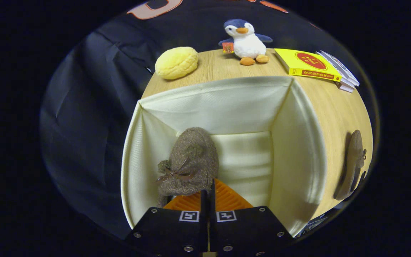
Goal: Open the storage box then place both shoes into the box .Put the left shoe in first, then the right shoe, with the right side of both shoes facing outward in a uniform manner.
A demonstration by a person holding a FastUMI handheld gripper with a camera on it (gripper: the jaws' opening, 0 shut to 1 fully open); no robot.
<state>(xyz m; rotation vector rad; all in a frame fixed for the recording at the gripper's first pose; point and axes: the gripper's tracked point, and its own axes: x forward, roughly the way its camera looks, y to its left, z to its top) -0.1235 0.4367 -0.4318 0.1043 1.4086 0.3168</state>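
Note:
The cream fabric storage box (227, 107) stands open on the wooden table (334, 110), and I look down into it. A brown fuzzy shoe with a small bow (191, 160) hangs inside the box near its left wall, toe pointing down toward the bottom. My gripper (208, 187) is shut on that shoe's rear rim, the fingers almost touching each other. The second brown shoe (353, 164) lies on the table outside the box, beyond its right wall.
Behind the box on the table sit a yellow bun-shaped plush (176, 63), a penguin plush (246, 39), a yellow book (307, 64) and a few booklets (341, 73). The right half of the box floor is bare.

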